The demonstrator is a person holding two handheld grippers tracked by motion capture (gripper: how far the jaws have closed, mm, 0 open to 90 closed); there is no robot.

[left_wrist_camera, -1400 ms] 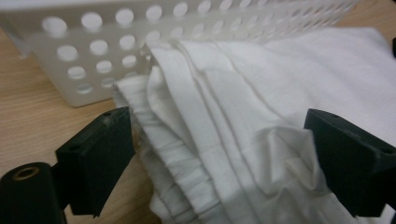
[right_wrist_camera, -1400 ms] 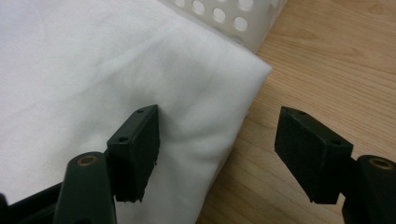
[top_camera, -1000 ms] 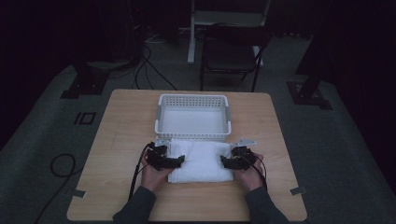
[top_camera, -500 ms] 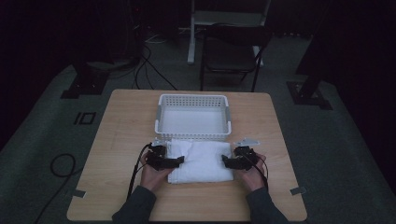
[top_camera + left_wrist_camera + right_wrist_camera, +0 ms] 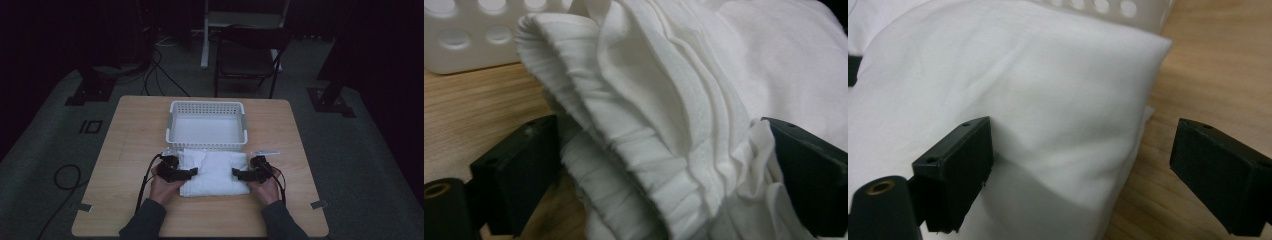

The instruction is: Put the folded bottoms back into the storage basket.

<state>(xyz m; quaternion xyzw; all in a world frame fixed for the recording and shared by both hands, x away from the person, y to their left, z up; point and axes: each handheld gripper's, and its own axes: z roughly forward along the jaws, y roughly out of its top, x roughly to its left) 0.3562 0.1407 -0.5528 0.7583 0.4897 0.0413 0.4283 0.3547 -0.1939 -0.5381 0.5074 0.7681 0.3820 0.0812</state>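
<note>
The folded white garment [image 5: 214, 173] lies on the wooden table [image 5: 125, 150] near the person's edge, its far side just beside the white perforated basket [image 5: 207, 125], which looks bare inside from the high view. It is a soft, thick stack of several layers; in the left gripper view its ribbed hem and stitched folds [image 5: 644, 150] bunch up loosely, while the right gripper view shows a smooth, rounded corner [image 5: 1128, 65] hanging slightly over the table.

The step in hand looks like taking hold of the stack at both ends, likely to lift it into the basket. The left gripper [image 5: 186, 173] sits at the garment's left edge, and its jaws have just been closing with the bunched hem layers between them; they stand fairly wide and the cloth fills the gap, touching both. The right gripper [image 5: 241, 174] sits at the right edge, and its jaws have just been opening; they stand wide, 1 jaw resting against the cloth's top and the other out over bare wood, so nothing is pinched there.

The next move calls for the right gripper to slide further onto the corner and close on all layers, then for both hands to rise together so the stack does not unfold or sag.
</note>
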